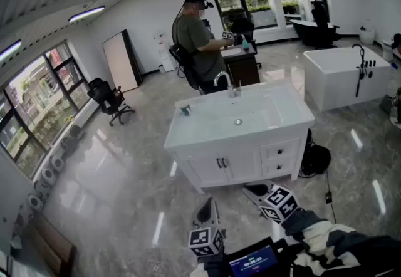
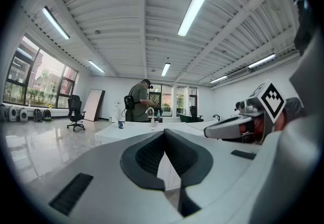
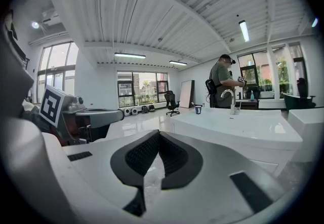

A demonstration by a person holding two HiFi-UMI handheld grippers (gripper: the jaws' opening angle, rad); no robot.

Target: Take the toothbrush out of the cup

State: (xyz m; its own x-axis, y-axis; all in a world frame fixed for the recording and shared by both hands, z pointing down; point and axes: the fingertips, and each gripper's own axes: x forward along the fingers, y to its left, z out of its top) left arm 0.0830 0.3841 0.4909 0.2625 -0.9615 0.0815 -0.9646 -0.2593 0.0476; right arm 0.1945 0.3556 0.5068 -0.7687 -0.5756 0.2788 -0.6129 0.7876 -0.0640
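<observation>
We hold the left gripper (image 2: pixel 164 139) and right gripper (image 3: pixel 158 139) clenched on nothing, low in frame. The cup (image 1: pixel 185 109) stands mid-frame on the tabletop (image 1: pixel 210 135).

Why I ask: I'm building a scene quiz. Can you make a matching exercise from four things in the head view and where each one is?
Things:
1. cup
2. faucet
3. office chair
4. white bathtub

Places:
A. on the floor by the left windows
B. on the floor to the right of the vanity
C. at the far edge of the basin
D. on the vanity top's left end

Pairs: 1-D, 2-C, 3-A, 4-B
</observation>
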